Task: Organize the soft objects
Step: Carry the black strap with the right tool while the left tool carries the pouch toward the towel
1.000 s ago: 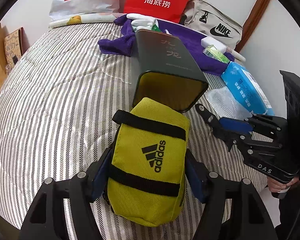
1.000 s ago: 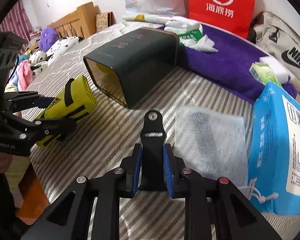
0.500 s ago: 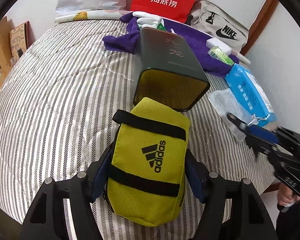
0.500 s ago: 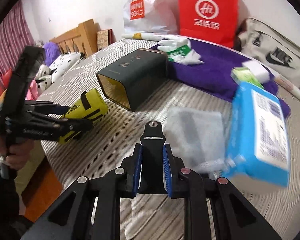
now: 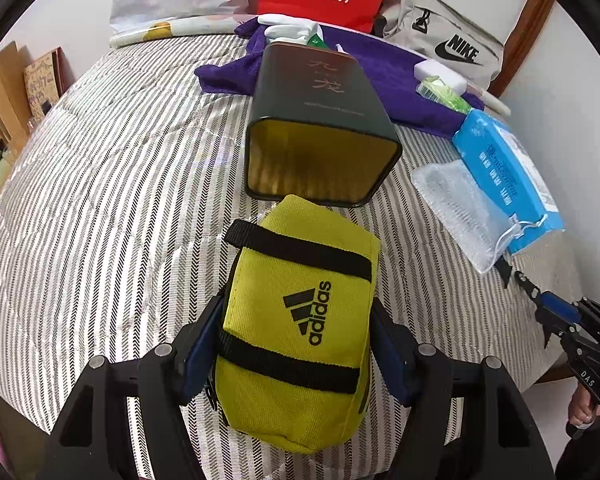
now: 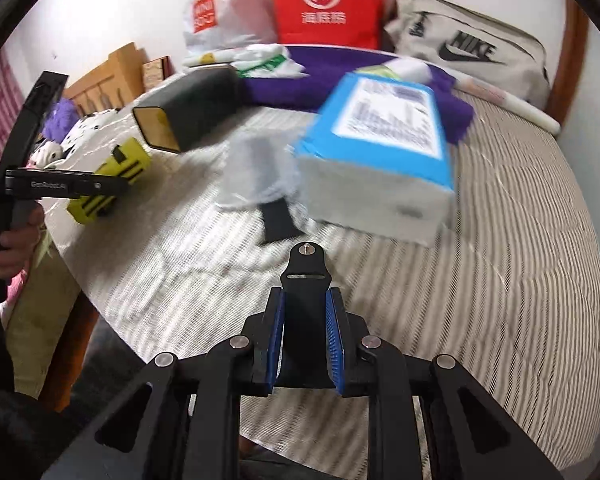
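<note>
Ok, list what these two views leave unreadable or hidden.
- Left wrist view: the yellow pouch covers the near rim of the dark tin.
- Right wrist view: motion blur smears the blue pack; its label is unreadable.
- Left wrist view: the frame edge cuts off the right gripper.

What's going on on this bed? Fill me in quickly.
A person is tidying soft things with two handheld grippers. The left gripper is shut on a yellow Adidas pouch, held just in front of the open mouth of a dark green tin lying on its side. The right gripper is shut and empty, near the bed's edge by the blue tissue pack.
</note>
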The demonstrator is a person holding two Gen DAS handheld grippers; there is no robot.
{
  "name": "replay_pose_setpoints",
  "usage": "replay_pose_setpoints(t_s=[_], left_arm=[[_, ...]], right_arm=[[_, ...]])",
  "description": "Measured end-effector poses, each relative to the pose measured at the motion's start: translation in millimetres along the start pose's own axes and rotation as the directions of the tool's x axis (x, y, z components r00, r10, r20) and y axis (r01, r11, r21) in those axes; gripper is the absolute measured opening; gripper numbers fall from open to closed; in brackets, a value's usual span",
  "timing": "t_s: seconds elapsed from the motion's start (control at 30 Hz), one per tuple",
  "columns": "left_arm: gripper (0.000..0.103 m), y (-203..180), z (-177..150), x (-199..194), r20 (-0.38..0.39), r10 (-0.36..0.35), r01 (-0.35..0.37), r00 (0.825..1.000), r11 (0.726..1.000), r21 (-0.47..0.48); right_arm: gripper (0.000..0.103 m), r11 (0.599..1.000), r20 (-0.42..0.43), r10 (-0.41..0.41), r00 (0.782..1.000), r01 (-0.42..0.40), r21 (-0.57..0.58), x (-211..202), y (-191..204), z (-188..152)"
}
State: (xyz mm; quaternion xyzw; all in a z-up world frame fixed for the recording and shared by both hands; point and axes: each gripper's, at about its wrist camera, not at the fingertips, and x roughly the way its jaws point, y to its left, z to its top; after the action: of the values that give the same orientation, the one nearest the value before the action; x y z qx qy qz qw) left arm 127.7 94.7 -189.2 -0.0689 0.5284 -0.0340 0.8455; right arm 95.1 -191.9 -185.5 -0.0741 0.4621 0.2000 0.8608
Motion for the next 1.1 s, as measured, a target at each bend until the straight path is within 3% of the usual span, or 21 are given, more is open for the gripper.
replay_pose_setpoints(t_s=[0.13, 0.23, 0.3, 0.4, 0.53, 0.67, 1.1], left_arm=[[0.068, -3.8, 1.7, 1.6, -0.011, 0.021, -0.021, 1.0, 1.0, 0.013], [0.07, -5.0, 2.5, 2.5, -0.016, 0.025, -0.025, 1.0, 1.0, 0.014], [0.071, -7.0, 2.3, 2.9, -0.017, 0.033, -0.033, 0.999, 0.999, 0.023], [0.071, -11.3, 2.9, 5.0, -0.008, 0.053, -0.053, 0.999, 0.998, 0.035], [0.07, -12.6, 0.9, 4.2, 0.004, 0.075, -0.075, 0.997, 0.997, 0.031], [0.062, -9.0, -1.5, -1.3, 0.005, 0.031, -0.031, 1.0, 0.999, 0.018], [0.06, -3.0, -3.1, -44.5, 0.089, -0.031, 0.03, 0.996, 1.0, 0.005]], right_arm=[[0.023, 1.0, -0.012, -0.001, 1.0, 0.001, 0.012, 8.6, -5.6, -4.9], [0.031, 1.0, 0.008, 0.024, 1.0, -0.024, 0.011, 7.5, -3.7, -6.8], [0.031, 0.999, 0.034, 0.027, 0.999, -0.028, 0.033, 7.7, -4.6, -8.5], [0.023, 1.0, 0.056, -0.018, 0.998, 0.017, 0.015, 8.8, -1.3, -8.8], [0.022, 1.0, 0.051, -0.025, 0.998, 0.024, 0.012, 10.0, -0.4, -7.6], [0.022, 1.0, 0.049, -0.013, 0.999, 0.013, 0.014, 7.6, 0.0, -6.7], [0.022, 0.999, 0.098, 0.04, 0.994, -0.041, 0.012, -25.0, 9.6, 4.7]])
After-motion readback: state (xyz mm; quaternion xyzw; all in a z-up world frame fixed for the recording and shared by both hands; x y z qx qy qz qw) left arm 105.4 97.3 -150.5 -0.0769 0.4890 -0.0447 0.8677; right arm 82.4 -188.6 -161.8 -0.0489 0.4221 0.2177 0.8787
